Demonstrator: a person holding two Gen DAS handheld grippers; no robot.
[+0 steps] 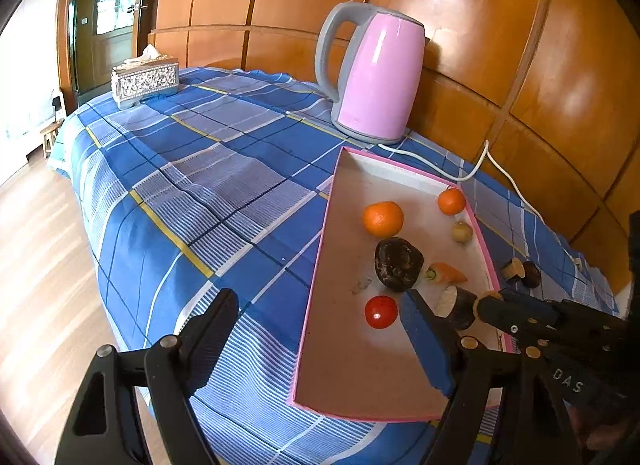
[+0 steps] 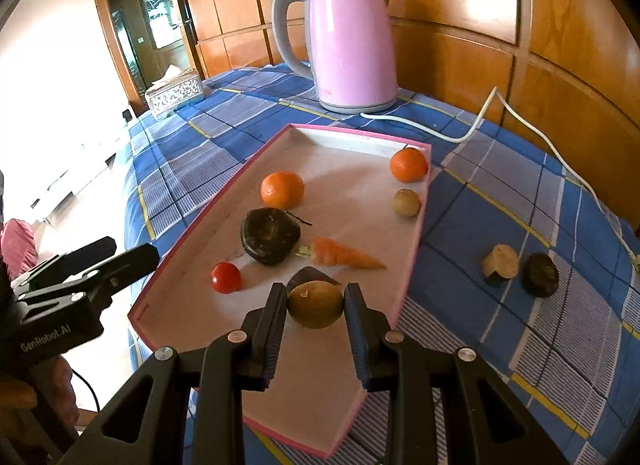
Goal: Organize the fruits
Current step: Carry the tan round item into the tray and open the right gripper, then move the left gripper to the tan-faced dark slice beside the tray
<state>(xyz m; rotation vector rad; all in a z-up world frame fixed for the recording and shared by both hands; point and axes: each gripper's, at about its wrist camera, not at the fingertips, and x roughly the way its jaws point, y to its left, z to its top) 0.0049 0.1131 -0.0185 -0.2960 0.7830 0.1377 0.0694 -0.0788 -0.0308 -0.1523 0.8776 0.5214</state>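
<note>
Right wrist view | my right gripper [image 2: 315, 305] clamps a brownish fruit [image 2: 315, 304] above the pink tray [image 2: 416, 241] | step: placing | next: lower, release | left gripper [image 1: 320, 341] wide, empty.

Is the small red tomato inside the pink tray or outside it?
Inside. The tomato lies on the tray floor near its left wall, beside the dark fruit.

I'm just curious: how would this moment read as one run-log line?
right gripper: shut on cut fruit, over pink tray | left gripper: open, holds nothing | two pieces outside tray
</note>
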